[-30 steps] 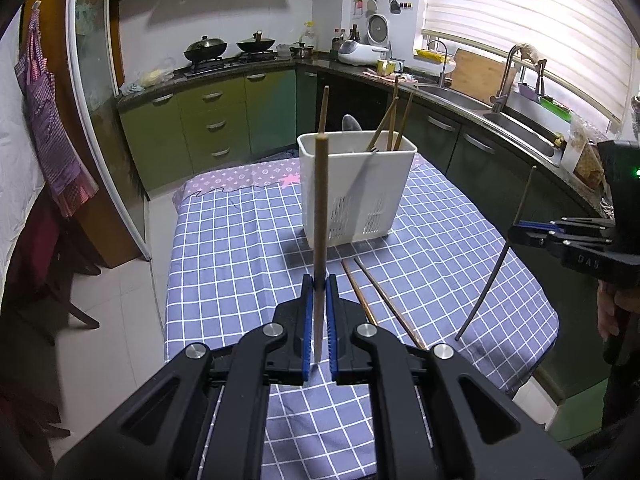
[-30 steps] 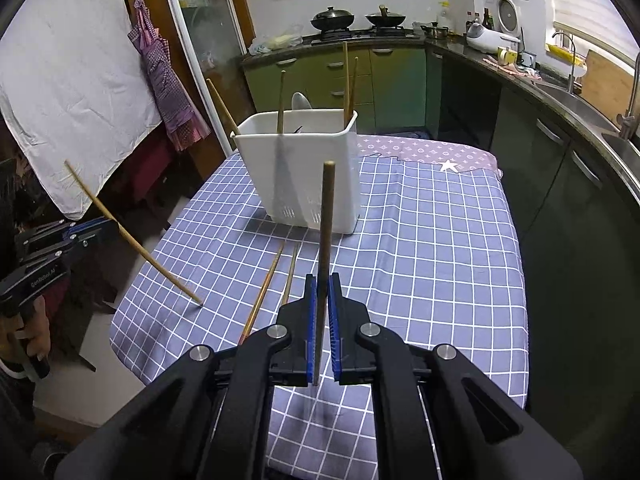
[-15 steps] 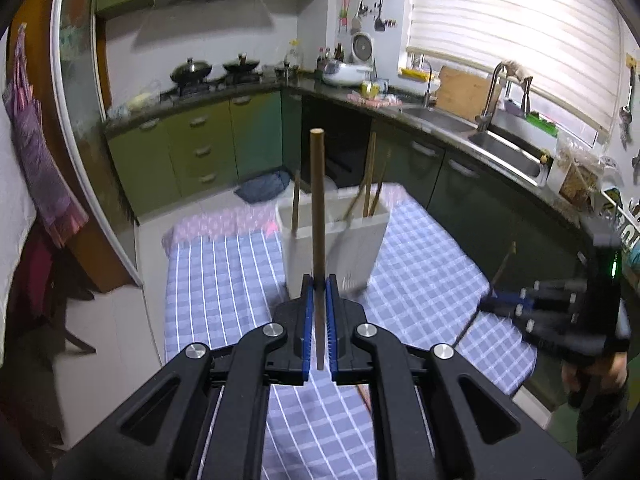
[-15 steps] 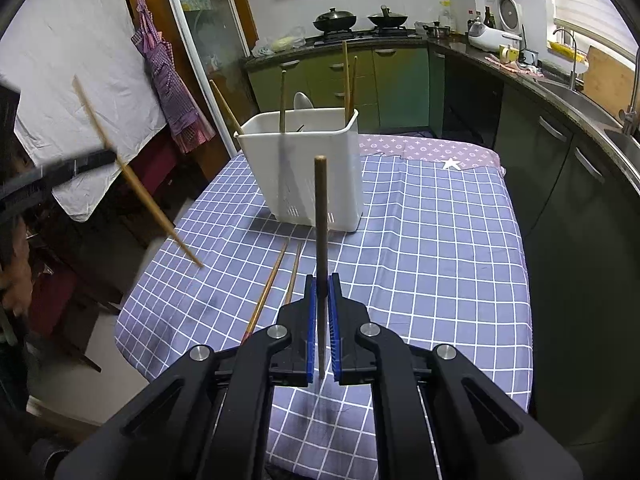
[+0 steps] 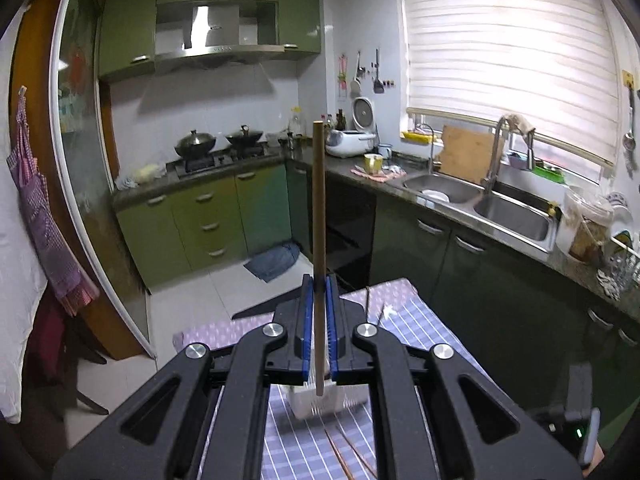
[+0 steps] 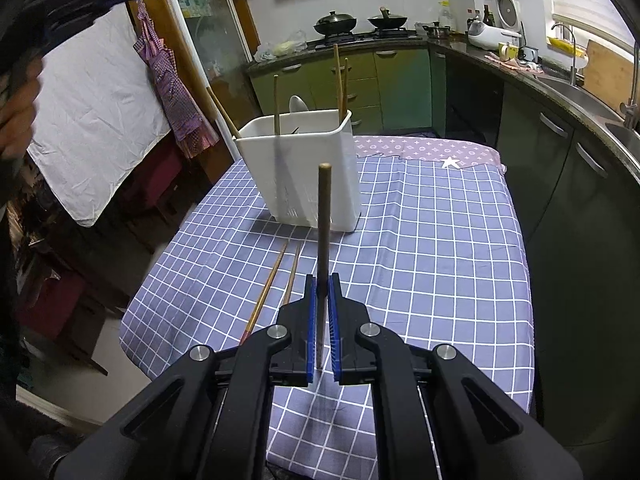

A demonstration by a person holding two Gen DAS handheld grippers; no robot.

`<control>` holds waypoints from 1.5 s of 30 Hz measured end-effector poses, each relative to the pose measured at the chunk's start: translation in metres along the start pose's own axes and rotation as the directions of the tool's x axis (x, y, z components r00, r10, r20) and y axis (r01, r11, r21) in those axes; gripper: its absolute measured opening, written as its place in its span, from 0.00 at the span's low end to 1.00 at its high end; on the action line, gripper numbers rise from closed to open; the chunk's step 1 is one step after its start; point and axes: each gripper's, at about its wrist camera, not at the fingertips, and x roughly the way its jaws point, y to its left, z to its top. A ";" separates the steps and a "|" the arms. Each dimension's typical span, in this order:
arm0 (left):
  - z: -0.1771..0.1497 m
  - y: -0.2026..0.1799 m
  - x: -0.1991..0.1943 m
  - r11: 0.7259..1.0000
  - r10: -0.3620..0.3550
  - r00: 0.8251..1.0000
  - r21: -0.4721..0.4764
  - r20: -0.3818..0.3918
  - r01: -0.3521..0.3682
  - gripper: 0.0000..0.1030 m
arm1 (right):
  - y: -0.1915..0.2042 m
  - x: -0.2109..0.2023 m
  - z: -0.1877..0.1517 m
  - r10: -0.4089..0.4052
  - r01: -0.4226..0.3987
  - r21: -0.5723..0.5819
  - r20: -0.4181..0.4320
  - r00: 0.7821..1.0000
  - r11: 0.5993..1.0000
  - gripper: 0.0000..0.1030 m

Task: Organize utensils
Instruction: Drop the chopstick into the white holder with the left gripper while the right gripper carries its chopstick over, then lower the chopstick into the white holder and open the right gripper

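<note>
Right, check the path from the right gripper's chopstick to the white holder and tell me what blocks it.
Nothing visible blocks it. The right gripper is shut on its chopstick, and only bare checked cloth lies ahead to the white holder. Two loose chopsticks lie flat to the left.

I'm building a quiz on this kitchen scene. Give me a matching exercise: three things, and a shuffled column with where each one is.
Things:
1. white plastic utensil holder
2. brown wooden chopstick
3. pair of loose wooden chopsticks

Places:
A. clamped upright in the right gripper
B. lying flat on the checked tablecloth
C. standing on the cloth with utensils in it

Pairs: 1-C, 2-A, 3-B
</note>
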 end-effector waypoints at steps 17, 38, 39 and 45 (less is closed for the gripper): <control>-0.050 0.012 0.101 0.998 0.014 0.981 -0.064 -0.193 -0.027 0.32 | 0.004 -0.021 0.019 0.014 -0.013 -0.012 0.043 0.999 1.000 0.07; -0.125 0.055 -0.042 0.991 0.017 0.988 -0.128 -0.152 -0.036 0.46 | 0.024 0.017 0.190 -0.100 0.099 0.019 0.272 0.957 0.995 0.07; -0.129 0.057 -0.042 0.991 0.021 0.985 -0.128 -0.169 -0.044 0.47 | 0.022 0.030 0.189 -0.103 0.100 0.022 0.248 0.963 0.995 0.07; -0.145 0.067 -0.029 0.987 0.001 0.968 -0.155 -0.250 -0.041 0.49 | 0.018 0.055 0.181 -0.118 0.116 0.023 0.180 0.977 0.993 0.13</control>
